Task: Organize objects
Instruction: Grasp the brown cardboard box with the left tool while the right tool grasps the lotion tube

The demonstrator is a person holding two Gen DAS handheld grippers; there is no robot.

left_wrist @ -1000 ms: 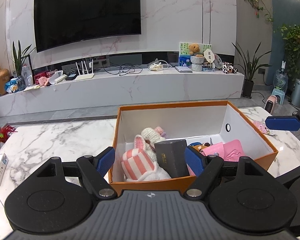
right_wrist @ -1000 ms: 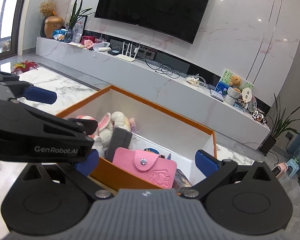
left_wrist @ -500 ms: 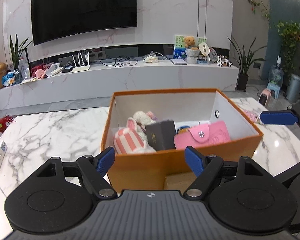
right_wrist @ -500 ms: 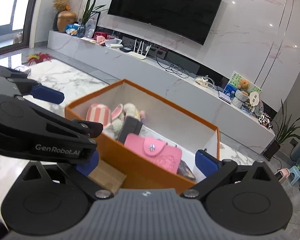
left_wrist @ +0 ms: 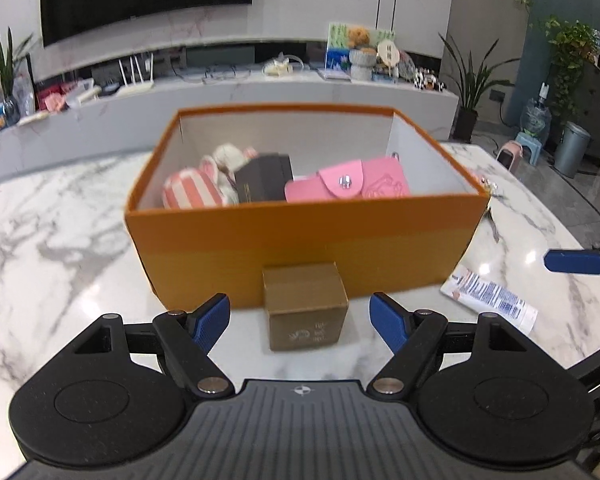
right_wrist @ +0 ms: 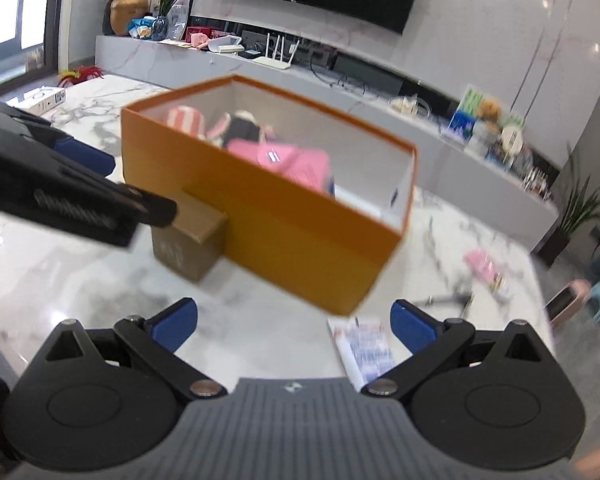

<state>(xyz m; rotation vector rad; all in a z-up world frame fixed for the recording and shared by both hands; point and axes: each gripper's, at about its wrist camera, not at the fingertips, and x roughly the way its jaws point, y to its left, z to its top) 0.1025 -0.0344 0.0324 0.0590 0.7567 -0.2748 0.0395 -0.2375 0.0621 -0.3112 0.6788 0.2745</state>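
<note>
Both grippers have drawn back from over the orange box (left_wrist: 300, 236) and dipped toward the counter (left_wrist: 60, 216), so a small brown carton (left_wrist: 306, 306) in front of the box has come into sight. That carton sits on the counter, touching or just short of the box's near wall, and lies squarely between the jaws of the left gripper (left_wrist: 300, 322), slightly ahead of the blue pads (left_wrist: 212, 320). Those jaws stand wide and hold nothing. To take it well, I would ease forward until the pads flank the carton's side faces, keep the approach low and centred, then close evenly so it does not skid against the box. The right gripper (right_wrist: 294, 324) is likewise wide and empty, with a white tube (right_wrist: 364, 350) lying on the counter between its jaws. Inside the box rest a pink wallet (left_wrist: 348, 184), a dark case (left_wrist: 264, 178) and a striped plush (left_wrist: 192, 192).
</note>
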